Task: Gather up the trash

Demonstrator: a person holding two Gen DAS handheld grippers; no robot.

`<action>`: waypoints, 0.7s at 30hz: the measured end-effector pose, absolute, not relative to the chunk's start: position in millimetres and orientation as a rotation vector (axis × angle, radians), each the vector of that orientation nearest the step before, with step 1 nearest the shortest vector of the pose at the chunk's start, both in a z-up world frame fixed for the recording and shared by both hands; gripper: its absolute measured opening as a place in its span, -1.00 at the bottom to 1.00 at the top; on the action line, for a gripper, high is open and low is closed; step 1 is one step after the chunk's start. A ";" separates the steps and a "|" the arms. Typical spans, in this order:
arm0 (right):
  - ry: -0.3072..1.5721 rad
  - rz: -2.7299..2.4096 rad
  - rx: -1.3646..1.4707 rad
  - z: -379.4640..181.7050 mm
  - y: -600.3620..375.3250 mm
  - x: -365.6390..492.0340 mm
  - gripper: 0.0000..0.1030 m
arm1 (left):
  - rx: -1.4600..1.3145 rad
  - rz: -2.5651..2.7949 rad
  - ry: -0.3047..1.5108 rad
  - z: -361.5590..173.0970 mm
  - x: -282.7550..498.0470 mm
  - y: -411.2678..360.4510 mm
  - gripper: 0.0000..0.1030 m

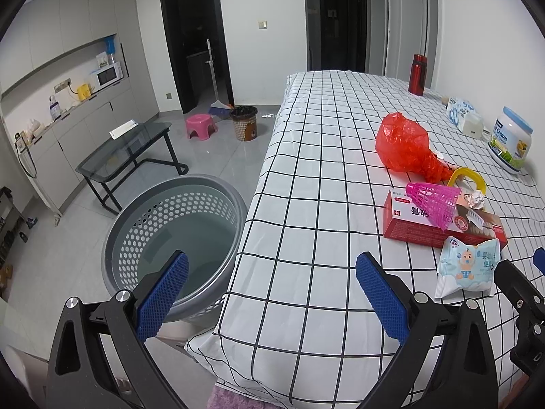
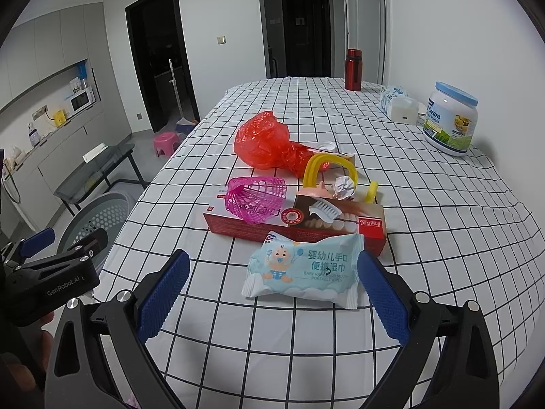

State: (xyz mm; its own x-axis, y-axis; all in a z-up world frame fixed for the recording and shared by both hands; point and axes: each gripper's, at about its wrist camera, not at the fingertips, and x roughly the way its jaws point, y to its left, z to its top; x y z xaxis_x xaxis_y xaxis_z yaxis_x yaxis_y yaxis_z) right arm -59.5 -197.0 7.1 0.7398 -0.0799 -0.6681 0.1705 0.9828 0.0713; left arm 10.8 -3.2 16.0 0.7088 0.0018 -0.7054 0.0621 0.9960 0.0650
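A pile of trash lies on the checked tablecloth (image 2: 306, 347): a light-blue baby wipes pack (image 2: 303, 269), a red toothpaste box (image 2: 316, 223), a pink plastic mesh cone (image 2: 253, 197), a crumpled red plastic bag (image 2: 269, 141), a yellow ring (image 2: 328, 167) and a paper ball (image 2: 344, 187). My right gripper (image 2: 270, 288) is open and empty, just in front of the wipes pack. My left gripper (image 1: 272, 289) is open and empty over the table's left edge, beside a grey perforated basket (image 1: 177, 225) on the floor. The pile also shows in the left wrist view (image 1: 439, 218).
A red bottle (image 2: 353, 70), a tissue pack (image 2: 398, 102) and a milk powder can (image 2: 451, 122) stand at the table's far right. On the floor are a glass side table (image 1: 129, 150), a pink stool (image 1: 201, 126) and a small bin (image 1: 243, 122).
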 end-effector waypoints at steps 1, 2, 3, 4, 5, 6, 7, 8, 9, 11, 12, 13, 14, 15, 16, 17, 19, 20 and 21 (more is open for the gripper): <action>0.725 -0.137 0.131 7.1 -197.2 -59.4 0.83 | 0.086 -0.034 0.783 16.8 12.9 -3.1 0.88; 0.724 -0.139 0.129 7.0 -197.1 -59.5 0.83 | 0.086 -0.034 0.783 17.5 15.2 -3.0 0.88; 0.724 -0.139 0.128 7.0 -197.1 -59.5 0.83 | 0.092 -0.037 0.776 10.4 -3.0 -3.6 0.88; 0.726 -0.140 0.129 6.6 -197.6 -59.1 0.83 | 0.091 -0.037 0.774 9.3 -5.1 -2.5 0.88; 0.726 -0.139 0.130 6.6 -198.0 -59.3 0.83 | 0.090 -0.037 0.774 10.0 -5.1 -2.5 0.88; 0.726 -0.139 0.131 6.5 -198.1 -59.4 0.83 | 0.090 -0.036 0.773 9.2 -5.1 -2.7 0.88; 0.726 -0.138 0.133 6.4 -198.6 -59.2 0.83 | 0.090 -0.036 0.773 9.8 -5.0 -2.8 0.88; 0.726 -0.138 0.133 6.4 -198.0 -59.5 0.83 | 0.090 -0.037 0.773 10.3 -4.9 -3.0 0.88; 0.725 -0.139 0.132 6.4 -197.6 -59.7 0.83 | 0.090 -0.037 0.773 10.9 -4.7 -3.1 0.88; 0.722 -0.138 0.130 6.2 -196.4 -60.5 0.83 | 0.089 -0.038 0.773 12.1 -4.0 -3.4 0.88; 0.721 -0.138 0.129 6.8 -196.5 -60.9 0.83 | 0.089 -0.037 0.773 12.6 -3.4 -3.6 0.88; 0.721 -0.138 0.129 6.6 -196.4 -60.8 0.83 | 0.091 -0.036 0.771 10.6 -5.4 -3.2 0.88; 0.721 -0.136 0.130 6.7 -196.5 -60.8 0.83 | 0.090 -0.035 0.771 9.3 -5.7 -2.7 0.88; 0.721 -0.136 0.130 7.0 -196.5 -61.2 0.83 | 0.090 -0.035 0.771 9.9 -5.8 -2.9 0.88; 0.721 -0.137 0.130 7.0 -196.5 -61.2 0.83 | 0.090 -0.035 0.771 10.5 -5.7 -3.0 0.88; 0.720 -0.137 0.129 7.0 -196.4 -61.3 0.83 | 0.089 -0.035 0.770 10.5 -5.7 -3.1 0.88; 0.719 -0.137 0.132 7.3 -196.7 -61.4 0.83 | 0.090 -0.035 0.768 14.0 -8.7 1.2 0.88; 0.717 -0.136 0.133 7.5 -196.8 -61.6 0.83 | 0.090 -0.035 0.768 14.9 -8.8 1.2 0.88; 0.716 -0.136 0.134 7.5 -196.7 -62.1 0.83 | 0.090 -0.035 0.768 15.9 -8.9 1.3 0.88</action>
State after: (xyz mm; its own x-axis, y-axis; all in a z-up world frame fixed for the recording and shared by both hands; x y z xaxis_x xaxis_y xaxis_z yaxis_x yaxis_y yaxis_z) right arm -62.1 -196.7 7.5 0.7462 -0.0782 -0.6611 0.1697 0.9826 0.0754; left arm -8.9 1.3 15.9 0.7190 0.0012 -0.6950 0.0646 0.9956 0.0685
